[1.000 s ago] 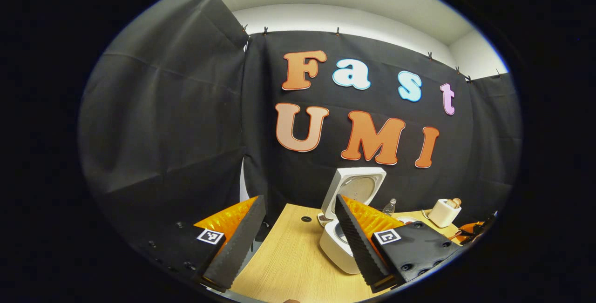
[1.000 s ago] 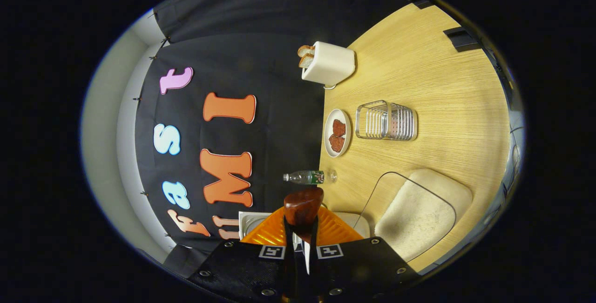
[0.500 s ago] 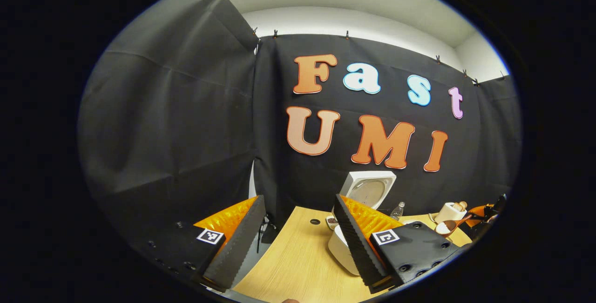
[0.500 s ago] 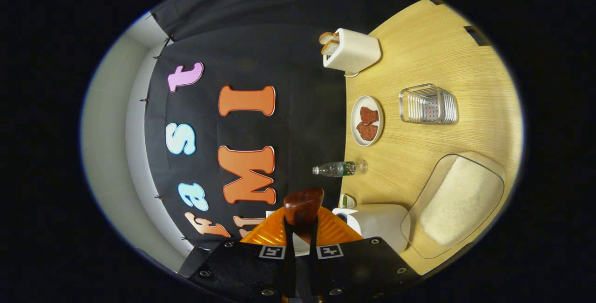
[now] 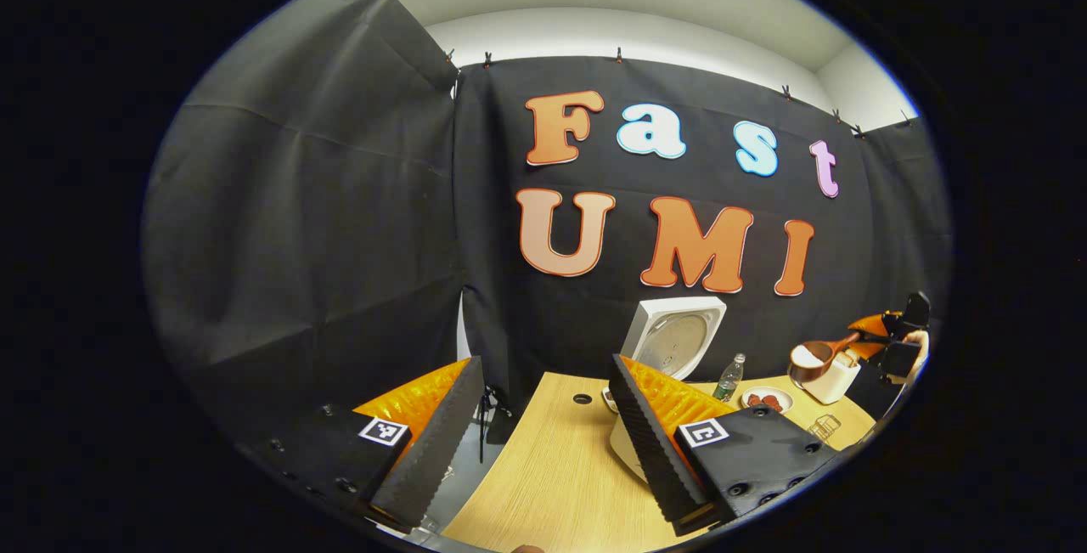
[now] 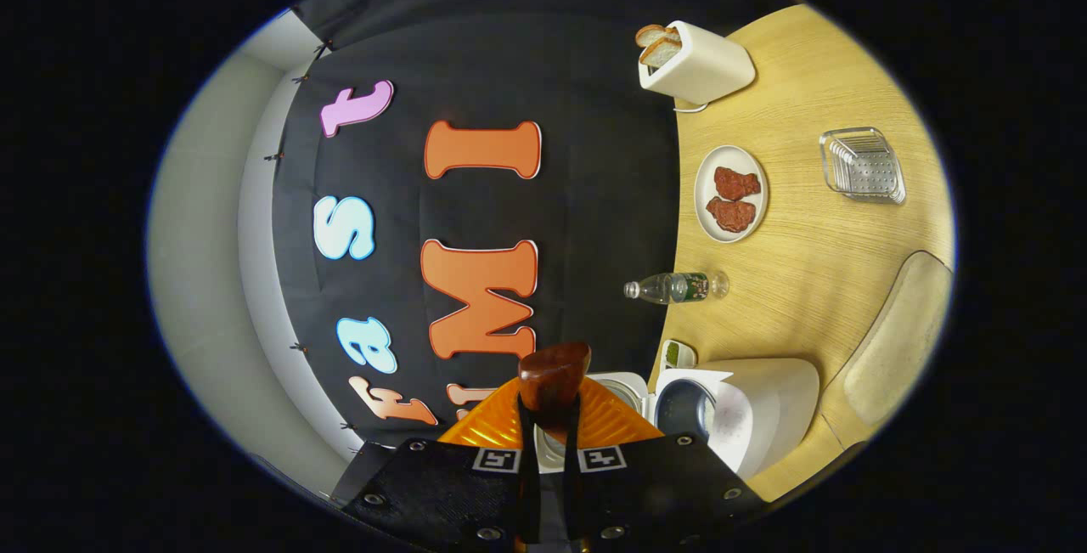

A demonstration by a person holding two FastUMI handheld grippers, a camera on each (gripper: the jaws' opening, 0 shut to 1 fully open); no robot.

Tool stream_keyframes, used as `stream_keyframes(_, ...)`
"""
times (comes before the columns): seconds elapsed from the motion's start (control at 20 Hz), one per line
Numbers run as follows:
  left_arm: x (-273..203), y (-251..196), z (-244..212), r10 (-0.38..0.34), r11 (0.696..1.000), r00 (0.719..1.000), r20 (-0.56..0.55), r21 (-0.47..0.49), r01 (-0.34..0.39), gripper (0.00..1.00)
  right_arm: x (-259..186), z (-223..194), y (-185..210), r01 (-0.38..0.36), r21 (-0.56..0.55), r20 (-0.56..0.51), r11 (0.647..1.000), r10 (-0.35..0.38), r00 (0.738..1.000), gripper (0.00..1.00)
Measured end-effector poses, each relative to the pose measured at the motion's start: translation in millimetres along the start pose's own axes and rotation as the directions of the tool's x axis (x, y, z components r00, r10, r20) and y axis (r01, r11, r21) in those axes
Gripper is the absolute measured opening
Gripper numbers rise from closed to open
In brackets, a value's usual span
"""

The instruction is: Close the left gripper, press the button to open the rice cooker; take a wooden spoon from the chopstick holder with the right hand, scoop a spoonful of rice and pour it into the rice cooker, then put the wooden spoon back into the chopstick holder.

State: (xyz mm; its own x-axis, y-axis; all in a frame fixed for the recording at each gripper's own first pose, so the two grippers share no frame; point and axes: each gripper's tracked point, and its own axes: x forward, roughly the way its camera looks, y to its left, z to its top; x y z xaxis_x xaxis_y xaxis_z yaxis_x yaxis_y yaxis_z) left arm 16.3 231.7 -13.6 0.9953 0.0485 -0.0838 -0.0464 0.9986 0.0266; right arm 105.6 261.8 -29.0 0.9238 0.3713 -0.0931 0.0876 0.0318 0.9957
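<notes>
Since the earlier frames, the right tool [image 6: 549, 442] is carrying the wooden spoon [image 6: 554, 376] higher and closer to the rice cooker [image 6: 747, 417], and in its own view the rice cooker's open pot is now showing just to the right of its fingers, while the rice container [image 6: 896, 349] is sliding off toward the right edge. Its fingers are pressing together on the spoon's handle, with the dark end of the spoon sticking up just beyond the fingertips. Farther ahead of this tool, on the wooden surface [image 6: 807, 256], a water bottle [image 6: 675, 287] is lying across the view, a plate [image 6: 730, 194] with two reddish pieces is sitting beyond it, a toaster [image 6: 696, 64] with bread slices is standing at the far end, and the chopstick holder [image 6: 862, 164] is sitting off to the right.

In the left gripper view, the left tool [image 5: 548, 434] is hovering spread wide above the surface [image 5: 552, 476], holding and touching nothing. The rice cooker [image 5: 671, 349], lid raised, is standing just behind its right finger. Far to the right, the right tool [image 5: 887, 341] is holding the spoon [image 5: 819, 353], whose bowl is carrying white rice, in front of the toaster [image 5: 836, 379].
</notes>
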Motion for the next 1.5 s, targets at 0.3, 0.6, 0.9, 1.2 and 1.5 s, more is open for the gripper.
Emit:
stream_keyframes(0.3, 7, 1, -14, -0.019, 0.999, 1.000, -0.021, 0.026, 0.020, 1.00, 43, -22, 17, 0.008, -0.087, 0.002, 0.996, -0.007, 1.000, 0.10)
stream_keyframes(0.6, 19, 9, -16, -0.008, 0.999, 1.000, -0.029, 0.040, 0.009, 1.00, 76, -40, 21, 0.033, -0.242, 0.017, 0.970, -0.030, 0.999, 0.10)
stream_keyframes(0.9, 28, 18, -23, 0.006, 0.999, 0.999, -0.045, 0.041, -0.004, 1.00, 96, -52, 22, 0.044, -0.327, 0.023, 0.944, -0.039, 0.999, 0.10)
stream_keyframes(1.2, 38, 18, -27, 0.007, 0.999, 0.998, -0.055, 0.041, -0.005, 1.00, 107, -57, 16, 0.055, -0.397, 0.027, 0.916, -0.049, 0.998, 0.10)
stream_keyframes(1.5, 44, 23, -27, 0.019, 0.999, 0.998, -0.055, 0.051, -0.016, 1.00, 113, -60, 18, 0.058, -0.454, 0.039, 0.889, -0.045, 0.998, 0.10)
